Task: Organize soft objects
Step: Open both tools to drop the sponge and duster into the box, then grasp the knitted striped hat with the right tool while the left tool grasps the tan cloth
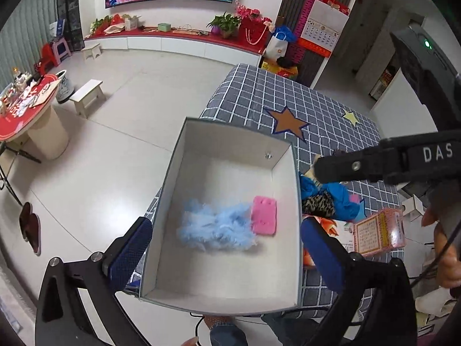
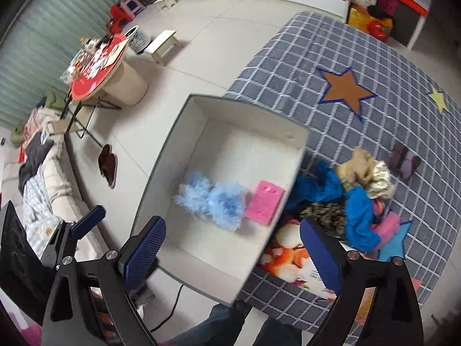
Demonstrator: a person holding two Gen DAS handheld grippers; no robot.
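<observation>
A white open box (image 1: 230,141) (image 2: 239,109) sits on the left edge of the checkered table. Inside lie a fluffy light-blue piece (image 1: 216,226) (image 2: 213,199) and a pink sponge (image 1: 264,214) (image 2: 263,201). Right of the box is a pile of soft things: blue cloth (image 2: 357,213), leopard-print scrunchie (image 1: 318,203) (image 2: 322,212), beige and gold scrunchies (image 2: 363,170). My left gripper (image 1: 227,259) is open and empty, its fingers straddling the box's near end. My right gripper (image 2: 233,250) is open and empty above the box's near right corner; it also shows in the left wrist view (image 1: 360,165).
The grey checkered tablecloth (image 2: 360,57) carries star patches. A purple striped item (image 2: 403,158) lies apart at the right. A pink printed packet (image 1: 380,232) and an orange printed cloth (image 2: 291,256) lie near the front edge. Stools, a red round table and slippers stand on the floor at left.
</observation>
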